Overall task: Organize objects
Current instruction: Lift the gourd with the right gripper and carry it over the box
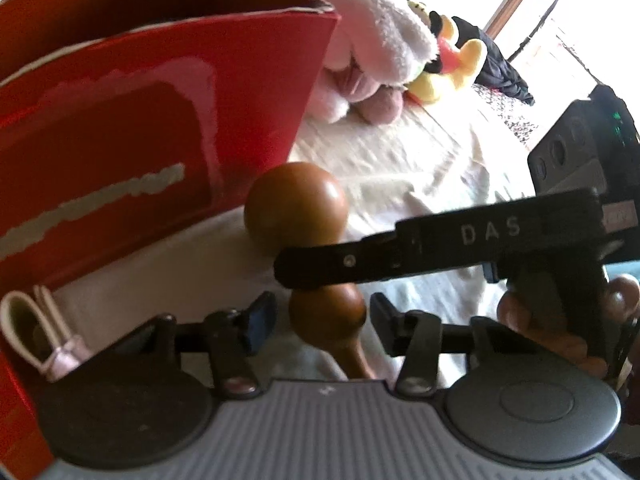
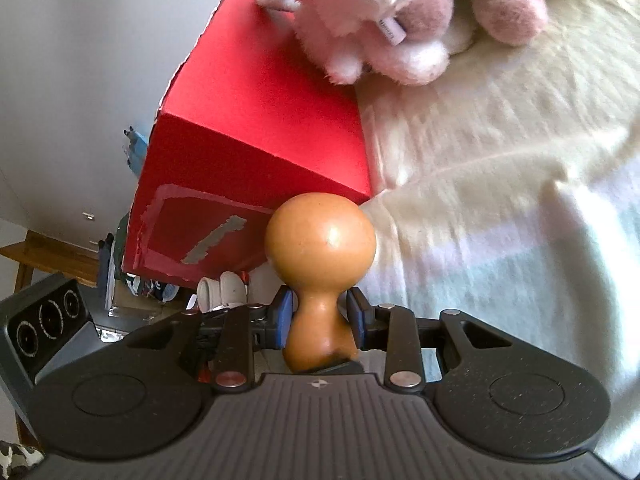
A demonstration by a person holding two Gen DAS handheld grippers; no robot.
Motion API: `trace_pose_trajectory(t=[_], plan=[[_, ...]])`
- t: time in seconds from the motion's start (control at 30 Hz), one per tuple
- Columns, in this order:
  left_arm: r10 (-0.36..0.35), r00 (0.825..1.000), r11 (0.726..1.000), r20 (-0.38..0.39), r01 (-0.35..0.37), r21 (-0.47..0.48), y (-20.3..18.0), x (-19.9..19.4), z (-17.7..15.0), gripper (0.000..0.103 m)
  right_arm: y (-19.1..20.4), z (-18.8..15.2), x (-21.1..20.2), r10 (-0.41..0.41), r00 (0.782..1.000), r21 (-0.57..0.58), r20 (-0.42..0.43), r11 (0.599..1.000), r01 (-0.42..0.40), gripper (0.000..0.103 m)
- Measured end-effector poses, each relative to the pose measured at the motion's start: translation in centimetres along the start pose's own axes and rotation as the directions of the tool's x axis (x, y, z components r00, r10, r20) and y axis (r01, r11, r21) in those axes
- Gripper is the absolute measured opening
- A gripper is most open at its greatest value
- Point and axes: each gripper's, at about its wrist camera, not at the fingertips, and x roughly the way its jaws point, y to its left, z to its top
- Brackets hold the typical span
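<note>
A brown gourd-shaped wooden piece is clamped at its narrow waist by my right gripper, above the cream bedspread and just in front of a red cardboard box. In the left wrist view the same wooden piece lies between the fingers of my left gripper, which stands open with gaps on both sides. The right gripper's black finger crosses over the piece there. The red box stands open-topped at the left.
A pink plush rabbit and a yellow plush toy sit on the bedspread behind the box. The rabbit leans against the box. Pale shoes lie on the floor below. A dark device is at the right.
</note>
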Motion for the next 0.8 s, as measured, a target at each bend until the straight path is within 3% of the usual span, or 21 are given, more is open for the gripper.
trace_pose_trajectory(t=[0.27,0.53,0.8], plan=[[-0.078,0.997,0.995,0.017,0.077,0.063,-2.2,-1.6,1.0,0.040,2.0,-0.9,-2.5,-0.069,0.995,-0.007,0.070,0.998,0.070,0.032],[-0.177,0.975,0.974,0.134,0.154,0.164,-3.9,-7.8,3.2,0.040,8.0,-1.6,-6.6,-0.105,0.969,-0.064,0.223,0.990,0.122,0.032],[-0.160,0.943,0.966,0.291,0.089,0.243,-3.5,-14.4,6.6,0.040,16.1,1.0,-6.7,-0.086,0.934,-0.246,0.346,0.953,0.179,0.032]])
